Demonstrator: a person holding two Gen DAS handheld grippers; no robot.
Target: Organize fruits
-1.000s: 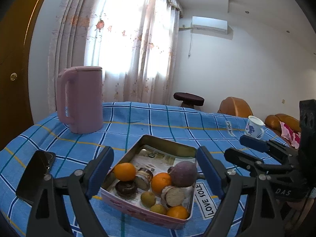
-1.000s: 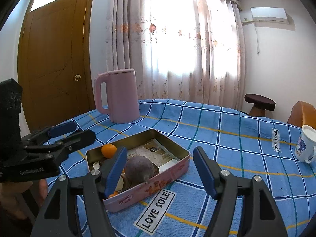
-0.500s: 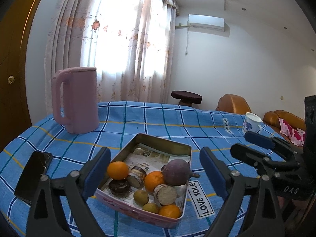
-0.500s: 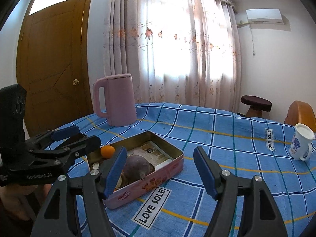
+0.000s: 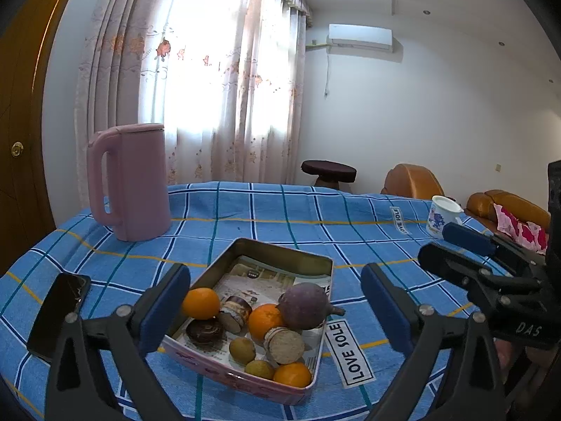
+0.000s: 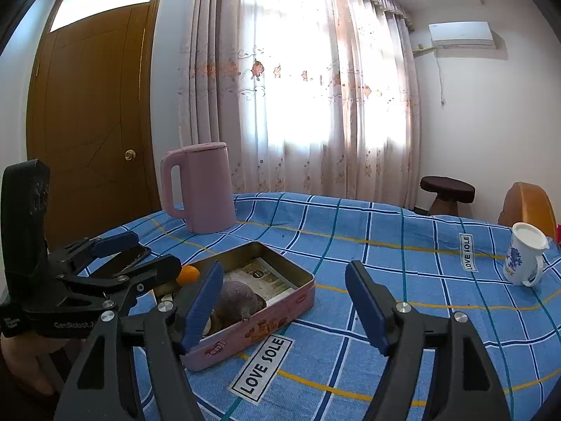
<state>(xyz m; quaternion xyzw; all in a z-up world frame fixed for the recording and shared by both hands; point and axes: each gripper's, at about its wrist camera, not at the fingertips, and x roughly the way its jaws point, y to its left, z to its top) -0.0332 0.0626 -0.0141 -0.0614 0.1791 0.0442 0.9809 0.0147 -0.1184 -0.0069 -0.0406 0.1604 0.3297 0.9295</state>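
Note:
A pink metal tin [image 5: 242, 384] [image 6: 280, 310] sits on the blue checked tablecloth. It holds oranges [image 5: 201, 303], a purple round fruit [image 5: 303, 307] [image 6: 238, 301], small yellow-green fruits [image 5: 242, 349] and several round biscuit-like pieces [image 5: 284, 345]. My left gripper [image 5: 275, 310] is open and empty, held just above the tin's near side. My right gripper [image 6: 285, 307] is open and empty, to the right of the tin; it also shows in the left wrist view [image 5: 452, 251].
A pink kettle [image 5: 128, 182] [image 6: 201, 191] stands at the back left. A black phone [image 5: 58, 315] lies at the left edge. A white and blue mug [image 5: 440, 217] [image 6: 524, 258] stands at the right. Chairs and a stool stand beyond the table.
Both grippers have pulled back and risen slightly from the tin. The fruits in the tin have not moved. Both stay open.

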